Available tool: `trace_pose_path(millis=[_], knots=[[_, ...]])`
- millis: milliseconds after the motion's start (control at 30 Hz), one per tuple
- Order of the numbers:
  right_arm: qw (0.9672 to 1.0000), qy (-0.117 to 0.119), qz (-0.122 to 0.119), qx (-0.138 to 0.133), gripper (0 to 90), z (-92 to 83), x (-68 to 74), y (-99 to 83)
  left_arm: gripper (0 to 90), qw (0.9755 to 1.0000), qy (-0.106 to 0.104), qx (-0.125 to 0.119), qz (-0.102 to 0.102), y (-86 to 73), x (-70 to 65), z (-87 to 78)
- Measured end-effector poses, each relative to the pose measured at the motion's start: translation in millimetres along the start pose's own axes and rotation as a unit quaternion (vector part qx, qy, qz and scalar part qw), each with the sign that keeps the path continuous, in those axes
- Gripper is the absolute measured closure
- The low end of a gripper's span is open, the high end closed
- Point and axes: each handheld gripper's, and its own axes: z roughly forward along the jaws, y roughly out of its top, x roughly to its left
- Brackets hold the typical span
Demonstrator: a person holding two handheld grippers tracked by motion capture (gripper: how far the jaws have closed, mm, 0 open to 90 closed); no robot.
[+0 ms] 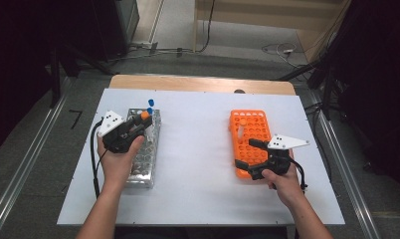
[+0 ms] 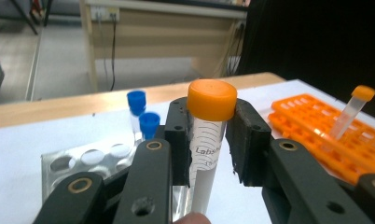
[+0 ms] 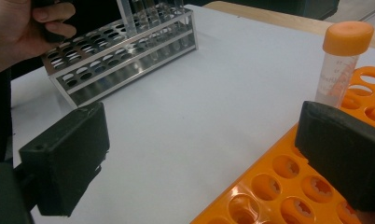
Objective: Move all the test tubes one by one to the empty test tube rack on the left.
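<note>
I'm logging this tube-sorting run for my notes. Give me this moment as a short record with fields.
left gripper: shut on the orange-capped tube, above the metal rack
right gripper: open, holding nothing, at the orange rack
metal rack: holds two blue-capped tubes at its far end
orange rack: one orange-capped tube standing
surface: white table

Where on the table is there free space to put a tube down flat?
The white table is bare between the metal rack and the orange rack, and along the near edge. It is crowded at both racks, where the hands work.
</note>
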Motion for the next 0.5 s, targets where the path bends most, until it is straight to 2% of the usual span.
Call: trace_pose_path(millis=[233,333,500], knots=[[1.0000,-0.005,0.003,-0.002,1.6,-2.6,-3.3,-0.7,69.3,0.9998,0.005,0.019,-0.001,-2.2,-2.7,-1.1],[1.0000,-0.007,0.004,-0.002,1.6,-3.3,-4.2,-1.0,61.1,0.9997,0.006,0.024,0.001,-2.0,-4.2,-0.6],[0.9999,-0.011,0.006,-0.006,1.7,-4.5,-6.2,-1.0,48.9,0.9997,-0.001,0.020,-0.011,1.3,-5.3,-3.4]])
